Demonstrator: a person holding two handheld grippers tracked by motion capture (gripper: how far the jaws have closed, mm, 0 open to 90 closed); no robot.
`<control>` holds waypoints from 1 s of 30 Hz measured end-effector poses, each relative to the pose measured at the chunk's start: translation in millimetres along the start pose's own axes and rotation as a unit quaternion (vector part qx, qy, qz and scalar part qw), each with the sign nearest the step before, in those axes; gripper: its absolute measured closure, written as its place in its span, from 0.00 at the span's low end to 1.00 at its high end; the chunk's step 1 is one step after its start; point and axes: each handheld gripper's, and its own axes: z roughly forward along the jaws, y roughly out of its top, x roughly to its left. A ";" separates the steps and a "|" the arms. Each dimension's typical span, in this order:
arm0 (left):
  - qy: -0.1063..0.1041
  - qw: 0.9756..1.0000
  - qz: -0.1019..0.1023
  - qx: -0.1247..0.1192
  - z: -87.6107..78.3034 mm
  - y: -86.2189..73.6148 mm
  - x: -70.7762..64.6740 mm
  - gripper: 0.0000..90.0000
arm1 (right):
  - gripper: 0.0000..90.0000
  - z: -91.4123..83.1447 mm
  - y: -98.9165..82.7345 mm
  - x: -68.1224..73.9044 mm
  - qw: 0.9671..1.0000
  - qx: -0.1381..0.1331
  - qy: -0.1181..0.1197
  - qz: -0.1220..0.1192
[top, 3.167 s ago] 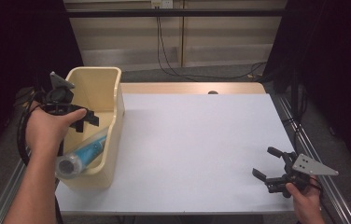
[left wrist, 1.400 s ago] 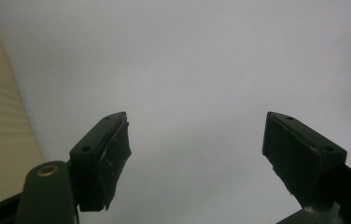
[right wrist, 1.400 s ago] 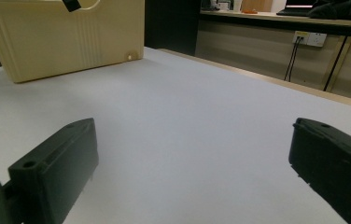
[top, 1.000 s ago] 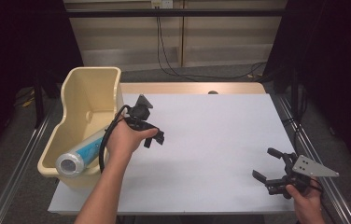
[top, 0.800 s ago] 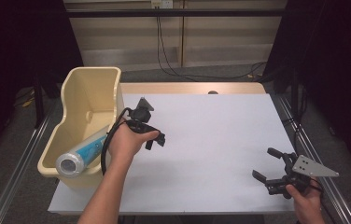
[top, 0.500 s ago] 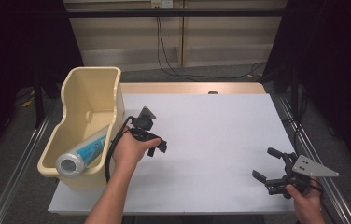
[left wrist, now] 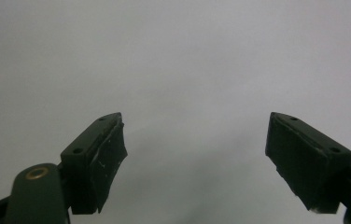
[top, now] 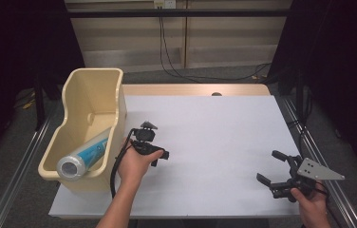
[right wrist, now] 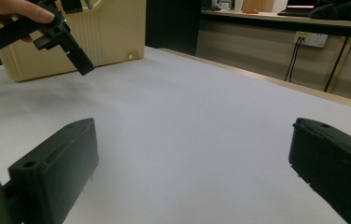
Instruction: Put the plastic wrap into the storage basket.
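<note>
Beside the cream bin (top: 91, 102), just off its right wall, the left claw (top: 160, 156) was seen low over the white bench (top: 224, 137), jaws apart with nothing between them; bare sheet was shown past both pads in the left gripper view. Compared with the earliest frame, that claw had been brought out of the bin, where it was held over the blue-and-silver tube (top: 84, 156), and carried right and down onto the open sheet; over the last second it was lowered further and drawn nearer the front edge. The tube was left lying in the bin's near end, capped end toward the front, touched by neither claw. The right claw (top: 275, 172) was kept in place at the bench's front right corner, jaws spread wide, nothing gripped.

Bench top was covered by a plain white sheet, a wooden strip exposed along the far edge. Behind it, a pale panelled wall with hanging cables and dark curtains at both sides were seen.
</note>
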 end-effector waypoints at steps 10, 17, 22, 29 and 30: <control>0.020 0.990 0.042 -0.133 1.1 -19.7 -0.3 0.17 | 0.01 0.4 -0.1 0.0 1.000 0.002 0.001 -0.002; 0.030 0.968 0.085 -0.234 -0.1 -35.7 -2.7 0.15 | 0.01 0.8 -0.2 0.5 1.000 0.002 0.001 -0.004; 0.029 0.951 0.087 -0.294 1.3 -46.3 0.1 0.14 | 0.01 1.9 -0.4 1.1 1.000 0.004 0.004 -0.006; 0.022 0.937 0.093 -0.336 0.4 -53.4 1.3 0.13 | 0.01 3.1 -0.9 2.4 1.000 0.008 0.004 -0.007; 0.022 0.936 0.093 -0.339 0.3 -54.2 1.6 0.13 | 0.01 3.3 -1.1 2.2 1.000 0.009 0.004 -0.009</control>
